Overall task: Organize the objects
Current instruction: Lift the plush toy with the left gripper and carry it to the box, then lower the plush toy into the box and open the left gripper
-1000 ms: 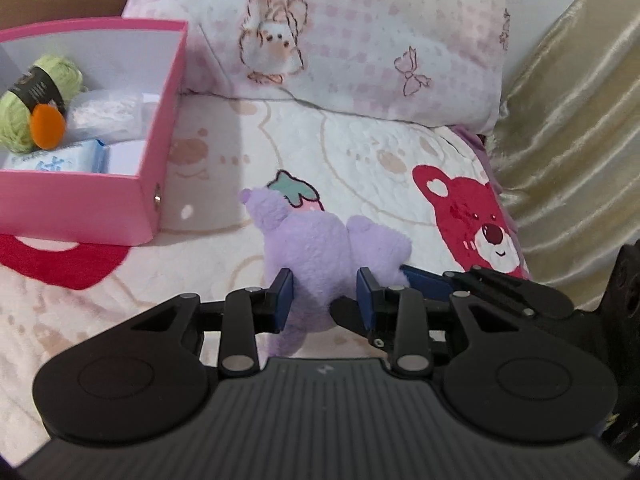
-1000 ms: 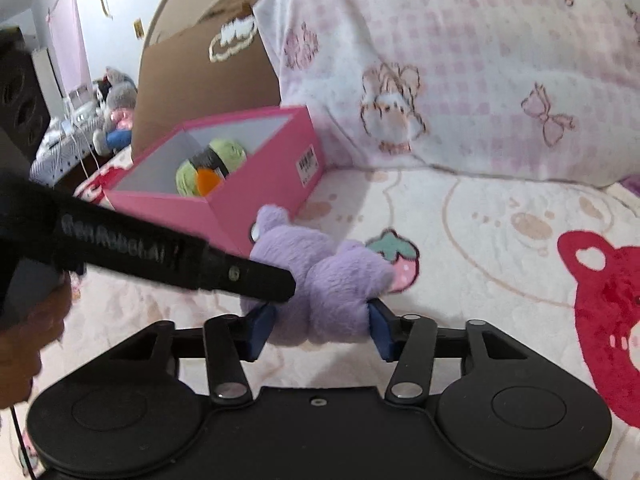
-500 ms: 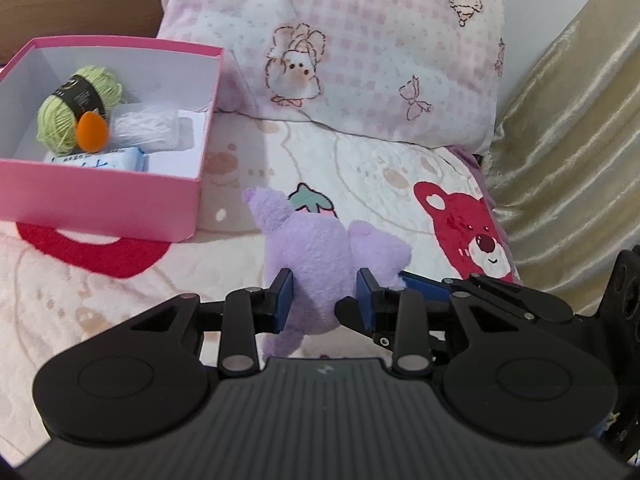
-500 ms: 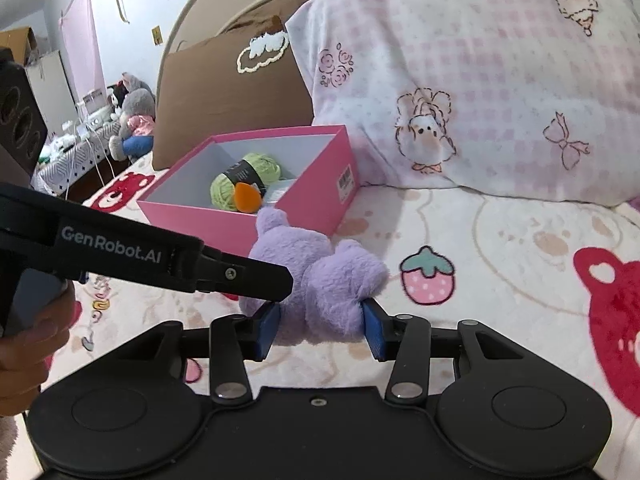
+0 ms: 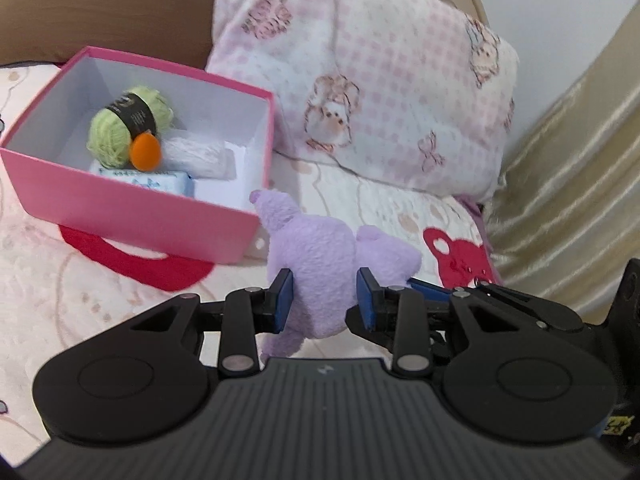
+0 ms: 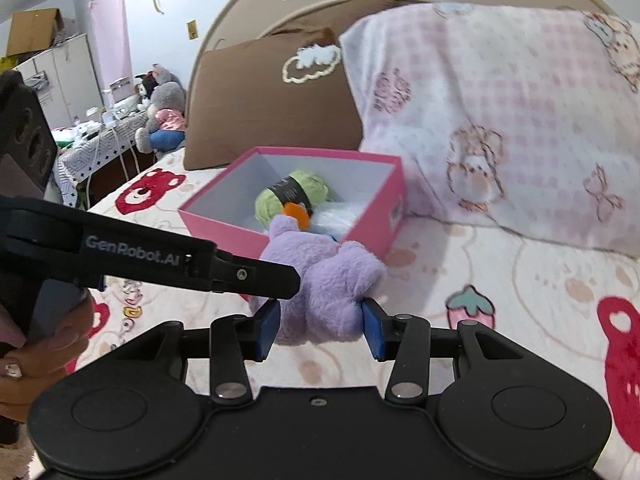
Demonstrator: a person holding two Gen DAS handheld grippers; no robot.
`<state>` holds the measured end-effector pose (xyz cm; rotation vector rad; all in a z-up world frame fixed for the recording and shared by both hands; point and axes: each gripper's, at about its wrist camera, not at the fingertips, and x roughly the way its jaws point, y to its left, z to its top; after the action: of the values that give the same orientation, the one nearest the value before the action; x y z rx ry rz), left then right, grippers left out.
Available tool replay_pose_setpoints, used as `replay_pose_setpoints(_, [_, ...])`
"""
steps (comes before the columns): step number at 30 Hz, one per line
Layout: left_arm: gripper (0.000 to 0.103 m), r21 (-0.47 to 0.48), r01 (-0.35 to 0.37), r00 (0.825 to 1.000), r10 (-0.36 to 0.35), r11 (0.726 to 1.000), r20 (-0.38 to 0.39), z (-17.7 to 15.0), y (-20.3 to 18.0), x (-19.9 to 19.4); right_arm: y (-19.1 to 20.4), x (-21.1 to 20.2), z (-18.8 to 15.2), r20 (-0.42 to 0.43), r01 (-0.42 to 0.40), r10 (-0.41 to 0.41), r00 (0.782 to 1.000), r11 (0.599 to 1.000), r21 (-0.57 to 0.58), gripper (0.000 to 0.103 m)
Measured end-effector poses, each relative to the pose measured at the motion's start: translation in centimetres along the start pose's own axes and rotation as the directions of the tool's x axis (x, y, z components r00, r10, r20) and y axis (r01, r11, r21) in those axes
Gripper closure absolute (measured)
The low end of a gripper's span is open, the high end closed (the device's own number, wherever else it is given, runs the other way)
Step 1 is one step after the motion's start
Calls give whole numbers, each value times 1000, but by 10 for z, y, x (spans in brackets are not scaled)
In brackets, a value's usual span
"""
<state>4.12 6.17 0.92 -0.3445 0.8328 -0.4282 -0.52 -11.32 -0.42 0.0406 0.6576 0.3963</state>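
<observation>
Since lifted: plush toy nearer box.

The lower part of the purple plush toy is hidden behind the left hand-held gripper body, and its near side is likewise covered in the right wrist view. The white packet and blue-and-white pack in the pink box are partly covered by the green yarn ball; their print is unreadable. The checked pillow is blurred, and the items on the far shelf are too small to identify
</observation>
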Motion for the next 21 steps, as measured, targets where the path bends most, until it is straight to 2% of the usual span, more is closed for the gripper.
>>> replay_pose_setpoints(7, [72, -43, 16, 999, -14, 999, 45, 30, 25, -17, 14, 10, 34, 36, -23, 23, 999, 1000, -14, 61])
replay_pose_setpoints(13, [72, -94, 24, 999, -21, 995, 40, 69, 48, -12, 18, 29, 71, 59, -28, 30, 998, 999, -41, 69])
replay_pose_setpoints(21, [71, -140, -11, 999, 15, 990, 29, 105, 75, 12, 13, 72, 103, 12, -55, 56, 998, 997, -51, 71])
